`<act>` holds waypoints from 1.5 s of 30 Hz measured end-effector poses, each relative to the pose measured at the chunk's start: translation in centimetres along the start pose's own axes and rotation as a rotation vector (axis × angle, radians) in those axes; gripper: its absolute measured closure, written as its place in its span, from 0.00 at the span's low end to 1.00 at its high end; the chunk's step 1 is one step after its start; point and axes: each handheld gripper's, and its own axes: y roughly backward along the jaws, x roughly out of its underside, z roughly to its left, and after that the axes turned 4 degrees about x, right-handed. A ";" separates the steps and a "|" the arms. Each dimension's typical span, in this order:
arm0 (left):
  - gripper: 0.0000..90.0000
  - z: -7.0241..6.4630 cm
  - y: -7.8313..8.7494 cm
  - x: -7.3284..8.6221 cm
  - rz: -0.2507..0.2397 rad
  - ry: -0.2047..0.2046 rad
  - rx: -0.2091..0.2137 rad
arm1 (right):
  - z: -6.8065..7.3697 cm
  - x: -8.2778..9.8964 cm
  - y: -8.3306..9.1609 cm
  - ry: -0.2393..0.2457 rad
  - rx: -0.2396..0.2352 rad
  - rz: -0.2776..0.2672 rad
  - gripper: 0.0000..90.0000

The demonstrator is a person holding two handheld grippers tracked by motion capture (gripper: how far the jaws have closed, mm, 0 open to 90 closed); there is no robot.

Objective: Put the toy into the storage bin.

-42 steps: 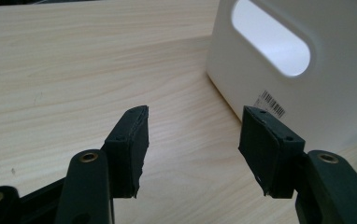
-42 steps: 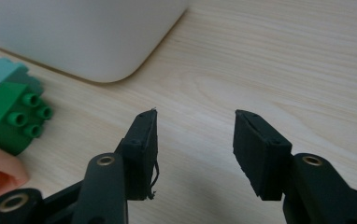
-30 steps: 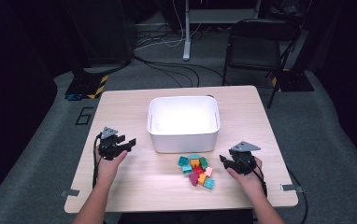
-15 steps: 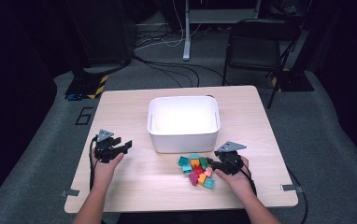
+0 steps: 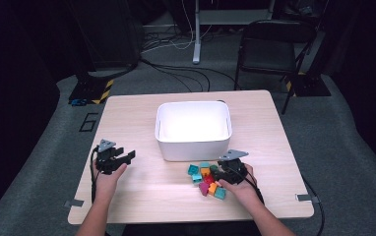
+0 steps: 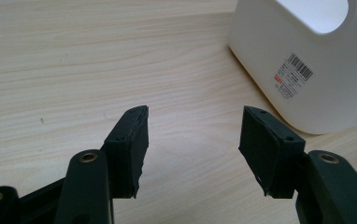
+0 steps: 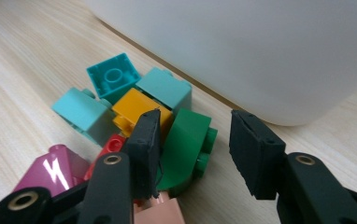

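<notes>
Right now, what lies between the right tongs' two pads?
In the right gripper view, the green curved block sits in the gap of the right tongs, against the left pad, clear of the right one. They have just been closing.

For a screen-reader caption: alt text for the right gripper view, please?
The right gripper straddles a green block, fingers not yet pressing, at the edge of a pile of coloured blocks beside a white bin on a wooden table.
</notes>
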 end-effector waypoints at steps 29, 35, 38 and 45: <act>0.46 0.3 -0.4 0.2 0.024 0.008 0.003 | -0.4 -0.2 0.1 0.017 -0.006 0.001 0.73; 0.46 0.3 -0.3 0.2 0.015 0.011 0.005 | -0.2 -0.7 1.4 0.032 -0.017 -0.023 0.73; 0.46 0.3 -0.3 0.1 0.012 0.009 0.005 | 0.0 -1.0 2.1 0.029 -0.016 -0.040 0.73; 0.46 0.4 -0.2 0.2 0.011 0.014 0.006 | 0.0 -1.7 3.4 0.045 -0.019 -0.055 0.73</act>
